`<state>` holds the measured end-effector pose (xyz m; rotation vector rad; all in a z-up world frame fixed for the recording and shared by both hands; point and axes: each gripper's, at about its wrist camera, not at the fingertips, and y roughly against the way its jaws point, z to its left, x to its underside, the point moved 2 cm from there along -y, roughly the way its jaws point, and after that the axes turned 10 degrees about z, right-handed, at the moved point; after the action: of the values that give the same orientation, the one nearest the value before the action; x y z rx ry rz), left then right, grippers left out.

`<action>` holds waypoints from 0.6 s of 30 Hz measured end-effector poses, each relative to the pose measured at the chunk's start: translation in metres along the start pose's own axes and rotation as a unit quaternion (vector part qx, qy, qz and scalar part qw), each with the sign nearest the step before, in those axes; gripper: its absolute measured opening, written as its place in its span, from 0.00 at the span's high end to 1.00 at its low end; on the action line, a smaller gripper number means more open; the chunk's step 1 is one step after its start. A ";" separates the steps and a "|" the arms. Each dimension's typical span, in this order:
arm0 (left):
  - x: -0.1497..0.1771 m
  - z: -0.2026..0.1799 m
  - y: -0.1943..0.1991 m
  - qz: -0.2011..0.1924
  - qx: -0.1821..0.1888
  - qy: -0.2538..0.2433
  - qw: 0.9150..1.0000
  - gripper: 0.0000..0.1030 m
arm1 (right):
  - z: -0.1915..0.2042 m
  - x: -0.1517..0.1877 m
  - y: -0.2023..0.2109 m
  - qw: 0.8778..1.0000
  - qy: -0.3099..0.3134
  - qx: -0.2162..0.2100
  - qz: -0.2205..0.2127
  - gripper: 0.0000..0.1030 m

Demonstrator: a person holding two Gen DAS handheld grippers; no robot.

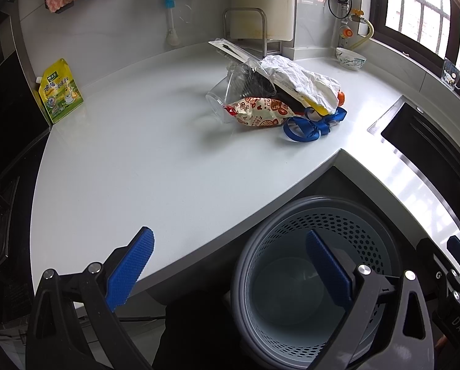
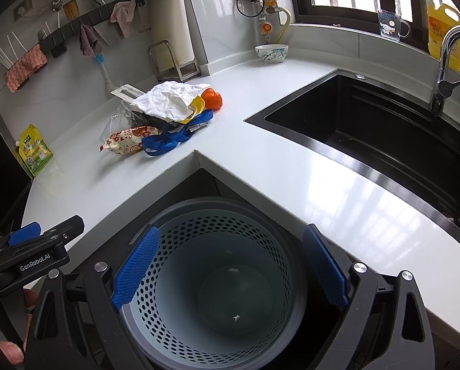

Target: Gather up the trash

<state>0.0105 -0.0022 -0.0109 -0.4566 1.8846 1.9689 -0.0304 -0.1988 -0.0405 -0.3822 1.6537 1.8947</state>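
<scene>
A heap of trash is seen on the white counter (image 1: 143,160), near the inner corner and well apart from both grippers. In it, a crumpled white paper (image 1: 304,80) is laid over a clear plastic tray (image 1: 242,77), with a printed snack bag (image 1: 260,112) and a blue ribbon (image 1: 310,125) at the front edge; an orange fruit (image 2: 213,98) is seen just behind the pile in the right wrist view. A grey perforated bin (image 2: 217,277) is set on the floor in the corner below the counter edge, and only a few tiny scraps can be made out on its bottom. The left gripper (image 1: 230,265) is held partly over the counter edge and partly over the bin, its jaws spread wide with nothing between them. The right gripper (image 2: 230,268) is held directly above the bin mouth, its jaws likewise spread and empty. A black sink (image 2: 384,141) is sunk into the counter to the right, and a yellow pouch (image 1: 60,92) is stood against the wall at the left.
</scene>
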 end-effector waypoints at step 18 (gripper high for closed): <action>0.000 0.011 0.005 -0.004 -0.007 0.003 1.000 0.06 | 0.013 -0.009 0.003 1.000 0.011 -0.014 -0.005 0.13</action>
<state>0.0088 0.0083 -0.0059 -0.4740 1.8713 1.9778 -0.0226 -0.1881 -0.0305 -0.4230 1.6376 1.9161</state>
